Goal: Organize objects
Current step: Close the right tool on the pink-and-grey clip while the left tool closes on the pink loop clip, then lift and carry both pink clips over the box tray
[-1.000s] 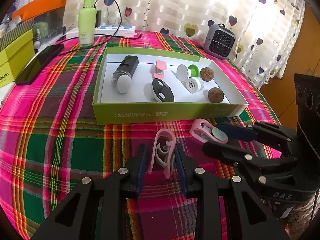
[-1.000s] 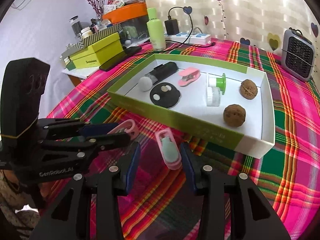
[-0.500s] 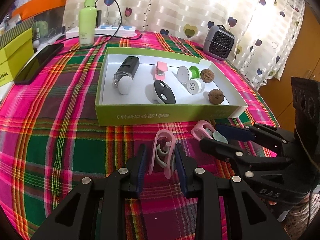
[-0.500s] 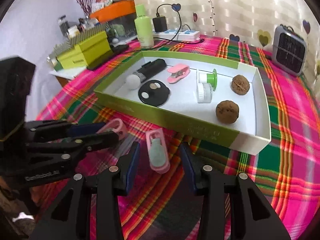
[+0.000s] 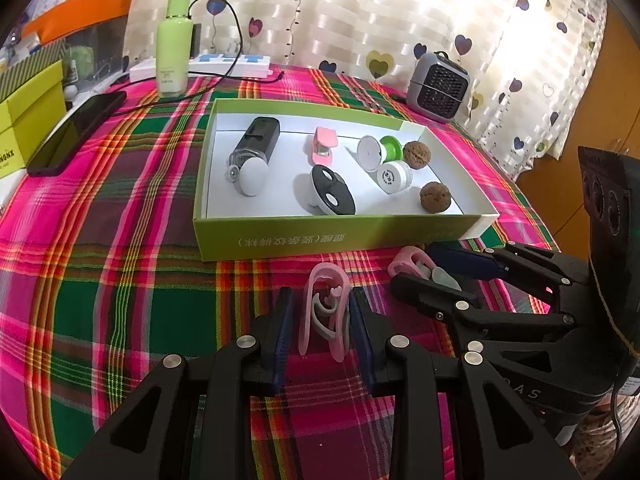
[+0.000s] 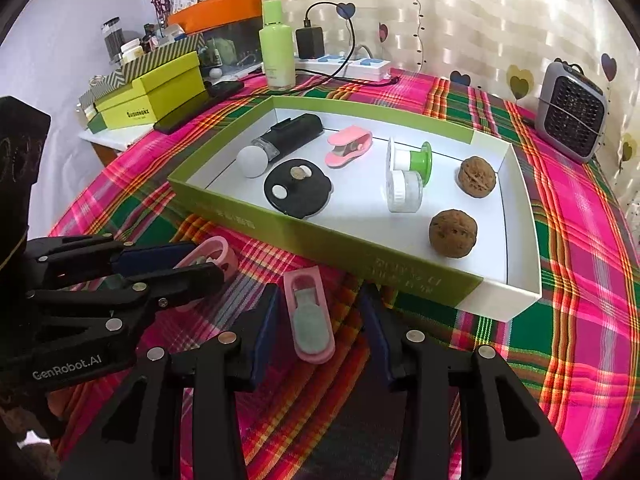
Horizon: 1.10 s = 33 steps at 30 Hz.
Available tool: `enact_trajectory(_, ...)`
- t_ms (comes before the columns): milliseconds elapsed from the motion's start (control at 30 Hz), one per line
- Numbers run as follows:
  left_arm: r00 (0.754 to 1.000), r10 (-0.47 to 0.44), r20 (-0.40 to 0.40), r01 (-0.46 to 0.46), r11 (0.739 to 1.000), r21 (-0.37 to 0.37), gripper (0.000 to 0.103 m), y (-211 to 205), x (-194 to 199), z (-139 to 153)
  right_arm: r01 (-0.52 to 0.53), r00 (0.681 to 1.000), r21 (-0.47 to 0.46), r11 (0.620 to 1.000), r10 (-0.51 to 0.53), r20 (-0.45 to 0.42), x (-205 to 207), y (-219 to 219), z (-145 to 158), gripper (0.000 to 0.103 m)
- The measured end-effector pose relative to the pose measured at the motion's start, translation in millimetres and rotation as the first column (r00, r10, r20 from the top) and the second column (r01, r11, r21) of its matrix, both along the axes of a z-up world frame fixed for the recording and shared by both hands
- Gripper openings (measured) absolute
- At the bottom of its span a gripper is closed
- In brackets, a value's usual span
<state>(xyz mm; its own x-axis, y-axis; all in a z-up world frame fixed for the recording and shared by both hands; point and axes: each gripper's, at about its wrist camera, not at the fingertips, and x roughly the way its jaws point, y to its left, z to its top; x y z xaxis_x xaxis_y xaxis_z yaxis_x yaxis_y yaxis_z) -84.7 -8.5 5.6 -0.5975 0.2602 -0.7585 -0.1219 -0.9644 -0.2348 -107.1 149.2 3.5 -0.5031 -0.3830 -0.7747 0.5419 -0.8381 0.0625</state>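
Lighting: daylight through the curtain (image 5: 400, 20), at 12 o'clock in both views; fabric blown out to white glare there. Scene bright, colours saturated on the tablecloth (image 5: 100, 272). Shadows: soft, short, falling toward 6 o'clock inside the box (image 6: 520, 216); near wall shades its floor. Distortion: strong fisheye barrel, straight edges bowed; black vignette at all four corners. Focus: centre sharp, printed box lettering legible; slight softness and smearing toward the rim, 3 and 9 o'clock. No motion blur.
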Motion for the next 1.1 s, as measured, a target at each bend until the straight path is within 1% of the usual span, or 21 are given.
enact_trajectory(233,1.0,-0.002,-0.008,0.001,1.0,-0.014,0.028,2.6,-1.9,1.2,0.013,1.0,0.047,0.999,-0.012,-0.022,2.3,-5.9,-0.5,0.042)
enact_trajectory(333,1.0,-0.002,-0.009,0.001,1.0,-0.021,0.028,4.2,-3.5,1.3,0.013,1.0,0.05,0.999,-0.012,-0.024,2.4,-5.9,-0.4,0.042)
enact_trajectory(367,1.0,-0.001,-0.009,0.001,1.0,-0.019,0.028,4.1,-3.3,1.2,0.014,1.0,0.049,0.999,-0.013,-0.023,2.6,-6.1,-0.3,0.04)
enact_trajectory(433,1.0,-0.001,-0.01,0.001,1.0,-0.019,0.027,4.2,-2.8,0.9,0.021,0.999,0.049,0.999,-0.02,-0.025,2.5,-5.4,-0.2,0.034)
enact_trajectory(467,1.0,-0.002,-0.01,0.001,1.0,-0.02,0.025,4.4,-3.0,1.0,0.022,0.999,0.047,0.999,-0.021,-0.025,2.5,-5.2,0.0,0.032)
enact_trajectory(533,1.0,-0.001,-0.009,0.001,1.0,-0.026,0.024,4.8,-3.4,0.8,0.022,0.999,0.046,0.999,-0.021,-0.025,2.7,-4.9,-0.1,0.03)
enact_trajectory(767,1.0,0.002,-0.008,-0.002,0.999,-0.032,0.023,4.2,-5.6,-0.5,0.022,0.999,0.045,0.999,-0.021,-0.027,2.8,-3.5,0.4,0.018)
enact_trajectory(1100,1.0,0.003,-0.008,-0.004,0.999,-0.032,0.022,5.0,-6.3,-0.3,0.031,0.999,0.007,0.999,-0.031,-0.007,2.7,-0.2,0.8,0.018)
